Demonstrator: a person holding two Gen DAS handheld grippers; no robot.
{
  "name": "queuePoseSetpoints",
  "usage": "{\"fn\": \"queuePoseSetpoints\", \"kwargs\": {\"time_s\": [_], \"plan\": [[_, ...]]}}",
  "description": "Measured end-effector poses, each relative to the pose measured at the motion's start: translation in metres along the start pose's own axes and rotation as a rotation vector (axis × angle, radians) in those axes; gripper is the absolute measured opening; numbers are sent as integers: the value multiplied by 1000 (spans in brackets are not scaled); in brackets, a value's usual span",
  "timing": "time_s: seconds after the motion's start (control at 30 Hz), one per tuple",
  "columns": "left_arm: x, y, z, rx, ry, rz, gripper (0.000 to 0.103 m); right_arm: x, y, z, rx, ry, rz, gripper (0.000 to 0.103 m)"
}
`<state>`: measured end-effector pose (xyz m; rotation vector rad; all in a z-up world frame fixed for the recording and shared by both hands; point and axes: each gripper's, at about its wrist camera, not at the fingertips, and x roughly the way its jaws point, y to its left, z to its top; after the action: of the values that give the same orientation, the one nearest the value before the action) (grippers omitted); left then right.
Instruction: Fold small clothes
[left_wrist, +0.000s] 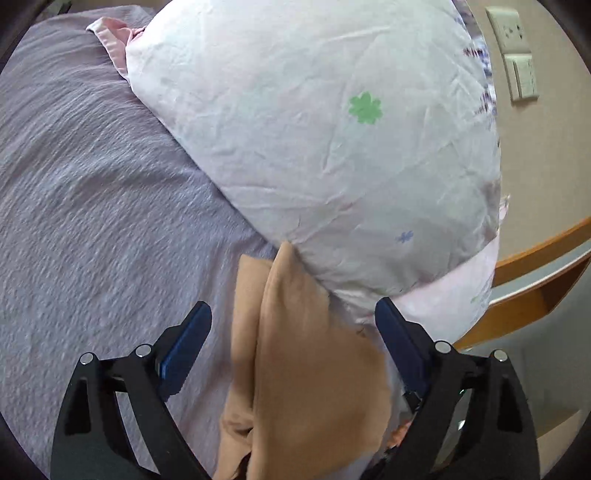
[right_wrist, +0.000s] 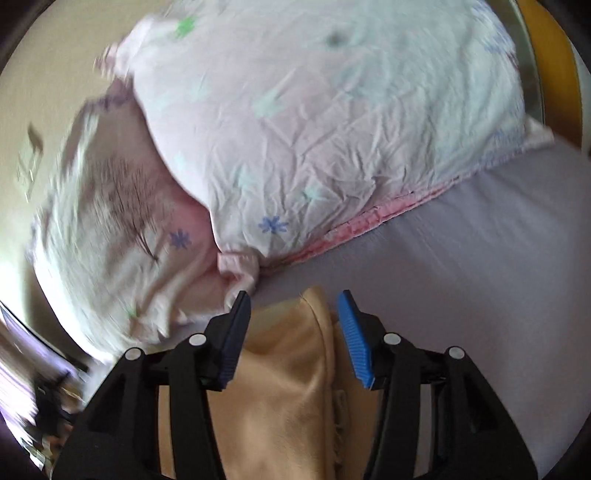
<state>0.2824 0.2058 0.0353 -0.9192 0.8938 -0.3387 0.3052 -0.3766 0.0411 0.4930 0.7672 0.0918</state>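
A tan garment (left_wrist: 295, 354) lies folded on the lilac bedspread (left_wrist: 92, 206), its far tip against a pale flowered pillow (left_wrist: 314, 140). My left gripper (left_wrist: 293, 314) is open, its blue-padded fingers spread wide either side of the garment, not touching it. In the right wrist view the same tan garment (right_wrist: 284, 384) lies between the fingers of my right gripper (right_wrist: 295, 306), which is also open, with the jaws apart. The garment's near part is hidden under both grippers.
A second flowered pillow (right_wrist: 110, 221) lies left of the first pillow (right_wrist: 332, 122). A wooden bedside shelf (left_wrist: 535, 280) and wall sockets (left_wrist: 513, 51) are to the right of the bed. The lilac bedspread (right_wrist: 480, 258) stretches to the right.
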Motion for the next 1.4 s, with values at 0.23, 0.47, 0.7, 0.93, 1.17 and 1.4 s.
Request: {"fn": "queuePoseSetpoints", "kwargs": {"time_s": [0.23,0.47,0.7,0.93,1.17,1.4], "plan": [[14,-12,-42,170,127,139,90,52,28,2,-166,162,-198,27],[30,-17,-53,247,173,199,90,53,22,5,-149,93,-245,4],[29,-18,-60,246,189,183,90,-18,-4,-5,6,-73,-85,84],[23,-21,-77,271,191,175,90,-45,-21,-32,46,-178,129,86],[23,-9,-84,52,185,40,20,-43,-41,-28,148,-157,191,86],[32,-116,-84,203,170,-161,13,-55,-51,-26,230,-203,256,86]]}}
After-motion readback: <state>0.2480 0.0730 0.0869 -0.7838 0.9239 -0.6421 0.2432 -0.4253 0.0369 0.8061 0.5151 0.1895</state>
